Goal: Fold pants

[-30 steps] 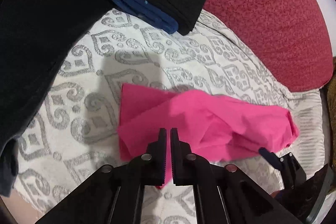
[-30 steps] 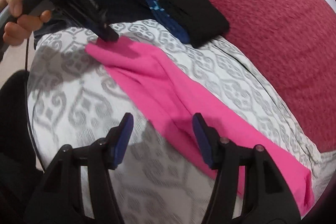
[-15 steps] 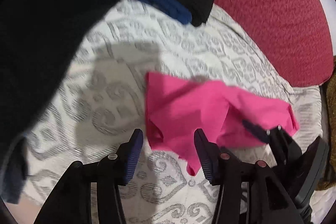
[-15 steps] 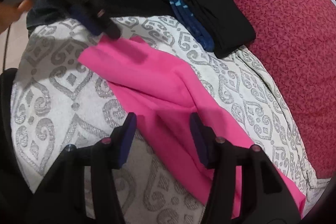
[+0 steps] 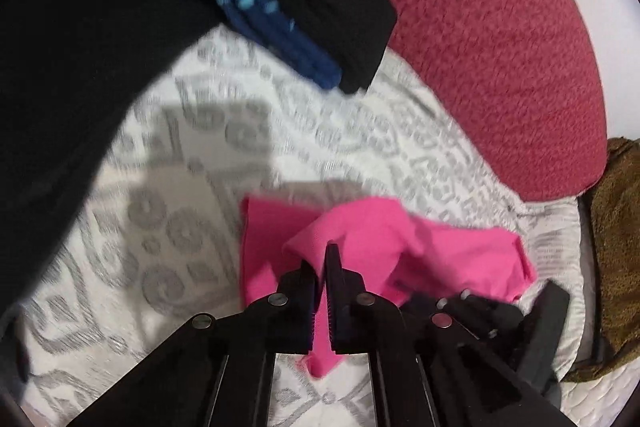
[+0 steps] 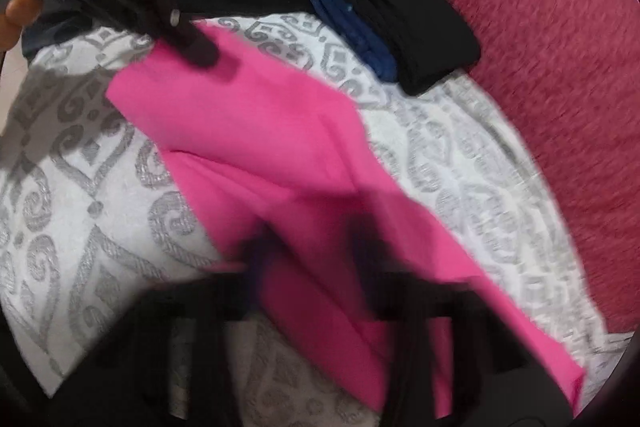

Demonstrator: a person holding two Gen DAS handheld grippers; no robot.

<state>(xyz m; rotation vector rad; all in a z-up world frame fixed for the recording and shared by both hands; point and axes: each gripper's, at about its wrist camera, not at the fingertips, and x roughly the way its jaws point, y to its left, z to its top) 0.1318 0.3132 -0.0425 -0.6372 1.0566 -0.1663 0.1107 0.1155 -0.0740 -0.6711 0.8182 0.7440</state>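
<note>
Both grippers pinched on the pink pants (image 6: 280, 155) on the bed (image 5: 168, 227).
My left gripper (image 5: 320, 263) and blurred right gripper (image 6: 308, 267) have just closed their fingers on cloth; thin pinches could slip, dragging the fold crooked.

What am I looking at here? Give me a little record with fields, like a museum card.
surface: patterned white bed cover
garment: pink pants, rumpled, lying on the cover
left claw: just closed, pink cloth pinched between its jaws
right claw: blurred; just closed, pink cloth between its jaws
nearby: folded dark clothes, red bedding
</note>
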